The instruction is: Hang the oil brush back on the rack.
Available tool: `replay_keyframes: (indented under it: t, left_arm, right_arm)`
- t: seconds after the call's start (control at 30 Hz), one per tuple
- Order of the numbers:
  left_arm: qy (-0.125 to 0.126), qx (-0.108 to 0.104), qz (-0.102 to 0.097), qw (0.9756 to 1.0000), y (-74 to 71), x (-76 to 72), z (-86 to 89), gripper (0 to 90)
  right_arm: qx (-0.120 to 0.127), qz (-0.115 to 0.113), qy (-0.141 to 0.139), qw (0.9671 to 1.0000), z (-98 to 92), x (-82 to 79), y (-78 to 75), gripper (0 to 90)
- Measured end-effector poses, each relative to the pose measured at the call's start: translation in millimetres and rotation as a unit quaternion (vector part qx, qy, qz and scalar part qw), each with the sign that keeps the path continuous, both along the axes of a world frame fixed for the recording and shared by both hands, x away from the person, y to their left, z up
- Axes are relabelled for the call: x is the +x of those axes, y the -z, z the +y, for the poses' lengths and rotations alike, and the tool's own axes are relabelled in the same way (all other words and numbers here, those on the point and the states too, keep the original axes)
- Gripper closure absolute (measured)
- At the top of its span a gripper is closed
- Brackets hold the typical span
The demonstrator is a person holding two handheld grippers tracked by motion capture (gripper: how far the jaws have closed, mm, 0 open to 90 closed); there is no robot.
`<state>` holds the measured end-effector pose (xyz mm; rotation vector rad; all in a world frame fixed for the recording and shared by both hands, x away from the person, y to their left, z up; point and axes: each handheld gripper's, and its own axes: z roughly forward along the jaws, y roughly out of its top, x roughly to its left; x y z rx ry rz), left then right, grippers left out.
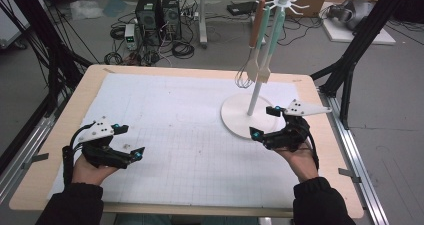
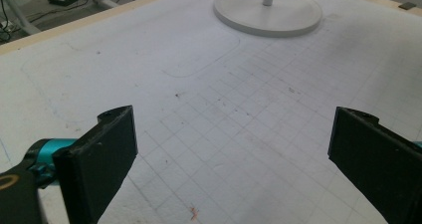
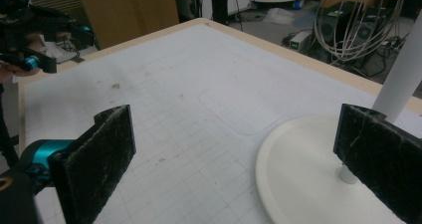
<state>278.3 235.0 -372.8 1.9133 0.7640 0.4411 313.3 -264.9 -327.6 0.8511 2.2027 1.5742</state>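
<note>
White utensil stand (image 1: 250, 119) upright at the mat's far right, whisk (image 1: 250, 50) and spatula (image 1: 270, 45) hanging from its hooks

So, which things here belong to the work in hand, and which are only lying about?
Belongs to the work:
- white utensil stand
- whisk hanging on it
- spatula hanging on it
- right claw, open, beside the stand's base
- left claw, open

Lying about:
- gridded mat
- computer towers and cables on the floor

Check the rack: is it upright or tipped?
Upright. The rack has its round base flat on the mat, its pole vertical, and a whisk hanging from its hooks.
</note>
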Motion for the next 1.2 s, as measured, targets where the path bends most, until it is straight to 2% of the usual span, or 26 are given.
replay_keyframes:
  t: [0.07,0.23,0.43,0.5,0.7,0.87,0.97,1.2]
  left_arm:
    - [-0.003,-0.001,0.003,1.0000,0.2,0.6,0.4,1.7]
    - [-0.004,0.000,0.003,1.0000,0.7,0.7,0.3,1.7]
    - [-0.006,0.000,0.002,1.0000,1.2,1.0,0.4,1.7]
    - [-0.004,0.001,0.002,1.0000,1.5,1.1,0.4,1.7]
    - [-0.007,-0.001,0.001,1.0000,1.2,0.8,0.6,1.7]
    - [-0.007,0.000,0.002,1.0000,1.7,0.9,1.0,1.7]
    - [-0.007,0.000,0.002,1.0000,1.8,0.9,1.0,1.7]
    - [-0.008,0.001,0.005,1.0000,3.1,1.2,1.4,1.7]
  right_arm:
    - [-0.001,0.001,-0.001,1.0000,0.3,-0.5,3.8,1.6]
    - [-0.009,0.005,0.003,0.9999,2.0,-2.0,16.2,0.3]
    - [-0.005,0.013,0.009,0.9999,1.6,-4.4,28.1,0.0]
    - [-0.012,0.012,0.007,0.9998,2.2,-5.0,30.2,0.0]
    - [-0.005,0.008,0.008,0.9999,3.5,-7.7,36.7,0.0]
    - [-0.015,0.011,0.014,0.9997,3.9,-10.3,44.9,0.0]
    - [-0.013,0.005,0.017,0.9997,2.4,-11.9,47.3,0.0]
    - [-0.009,0.012,0.020,0.9997,-0.2,-17.8,55.9,0.1]
